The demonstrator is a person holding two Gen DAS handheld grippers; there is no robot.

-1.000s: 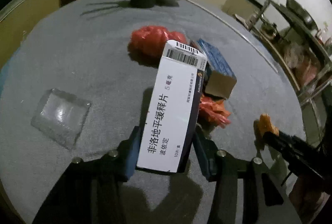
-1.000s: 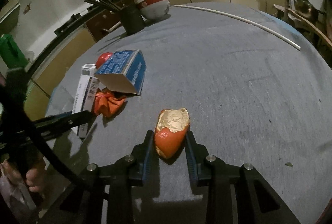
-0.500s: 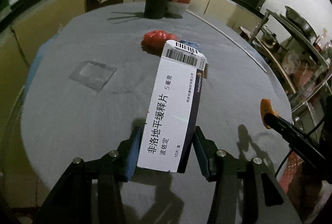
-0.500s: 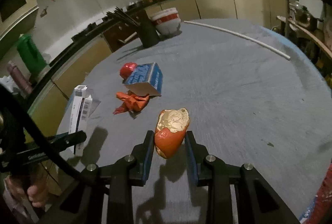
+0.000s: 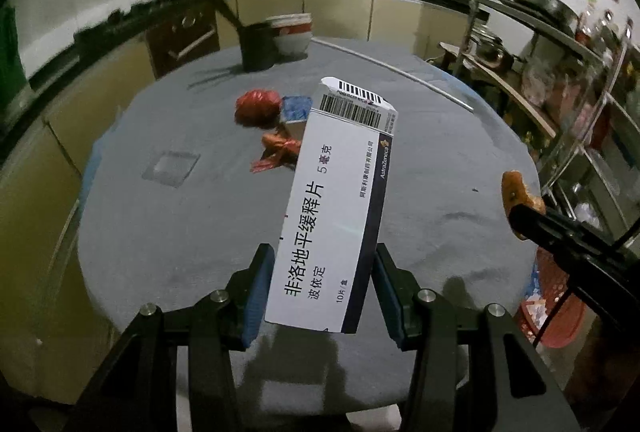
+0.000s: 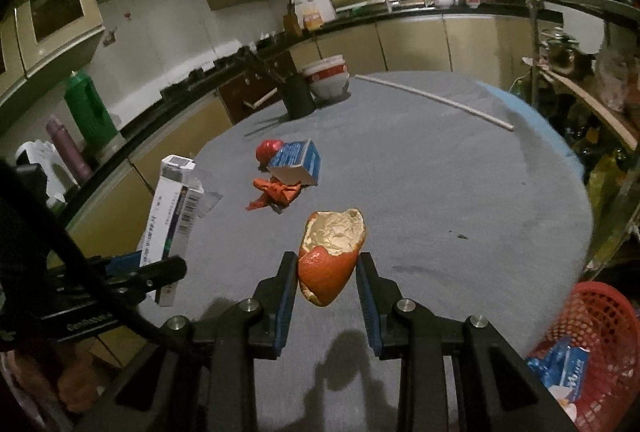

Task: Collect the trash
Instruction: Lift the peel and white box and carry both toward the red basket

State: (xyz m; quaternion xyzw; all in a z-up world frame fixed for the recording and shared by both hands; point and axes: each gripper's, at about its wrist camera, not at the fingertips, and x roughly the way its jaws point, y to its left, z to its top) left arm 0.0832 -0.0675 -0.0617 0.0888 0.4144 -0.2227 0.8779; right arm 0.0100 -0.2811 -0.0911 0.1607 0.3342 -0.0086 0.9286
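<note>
My left gripper (image 5: pixel 322 292) is shut on a white medicine box (image 5: pixel 332 208) with a barcode, held well above the round grey table (image 5: pixel 180 232). It also shows in the right wrist view (image 6: pixel 172 216). My right gripper (image 6: pixel 326 296) is shut on an orange peel (image 6: pixel 330 256), also held above the table; the peel shows in the left wrist view (image 5: pixel 518 192). On the table lie a red crumpled bag (image 5: pixel 256 106), a blue carton (image 6: pixel 296 162), an orange-red wrapper (image 6: pixel 276 194) and a clear plastic piece (image 5: pixel 170 168).
A red mesh basket (image 6: pixel 592 336) with trash in it stands on the floor at the table's right side. A black utensil holder (image 6: pixel 298 96), stacked bowls (image 6: pixel 326 78) and a long white stick (image 6: pixel 432 100) are at the table's far side. Metal shelves stand right.
Both grippers have lifted up and drawn back from the table with their loads. The view now takes in the whole table and the red basket.
</note>
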